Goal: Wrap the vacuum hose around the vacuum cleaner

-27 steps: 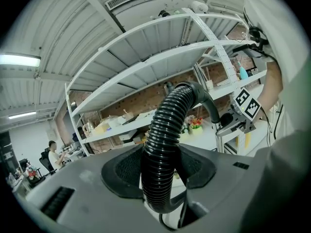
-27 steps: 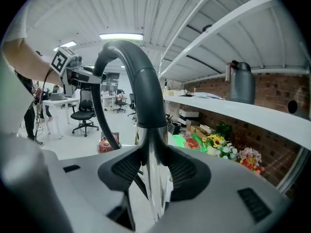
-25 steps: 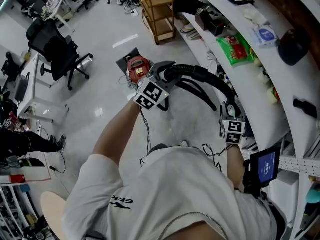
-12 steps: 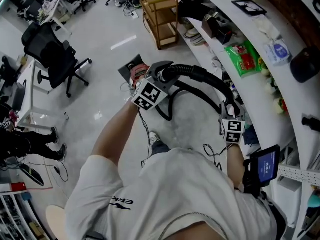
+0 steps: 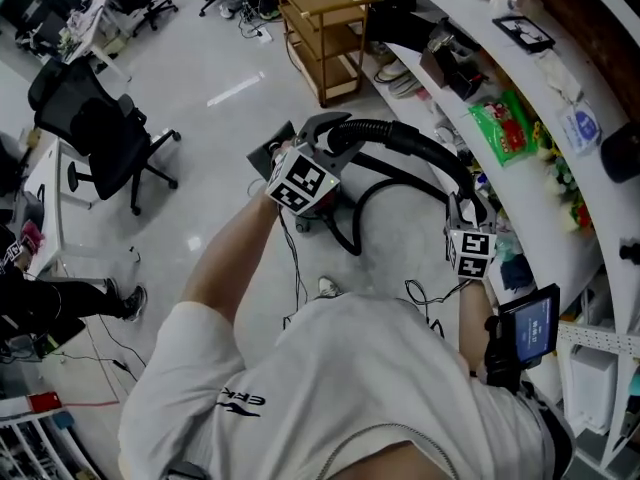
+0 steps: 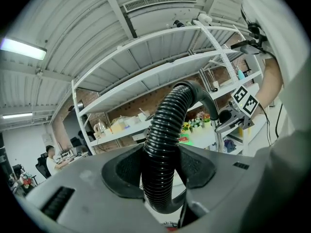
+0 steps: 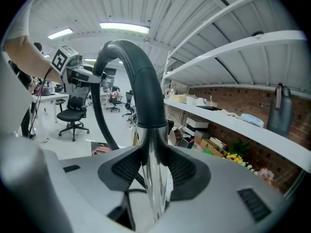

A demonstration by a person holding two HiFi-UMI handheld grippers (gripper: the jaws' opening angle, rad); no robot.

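The vacuum cleaner [image 7: 99, 150] sits on the floor [image 5: 200, 128]. In the right gripper view its red body shows low at 8 o'clock. In the head view it lies just at 9 o'clock of the left gripper [image 5: 322, 138] and is mostly hidden behind that gripper's marker cube [image 5: 303, 183].

The vacuum hose [image 5: 410, 148] arches in the air between the two grippers, its long axis running from 10 o'clock to 4 o'clock in the head view. A slack loop [image 5: 352, 218] hangs from the left end toward the floor at 6 o'clock.

The left gripper is clearly the nearer one to the machine. The right gripper [image 5: 462, 213] is well apart from it at 4 o'clock, beside the curved counter [image 5: 560, 218].

The left gripper's jaws stand fairly wide but press on both sides of the ribbed black hose. The right gripper's jaws clamp the shiny metal tube [image 7: 151, 149] just below the curved hose handle [image 7: 141, 81].

As I judge it, the coming move is to carry the arch toward 9 o'clock and lay it round the body, the left gripper leading.
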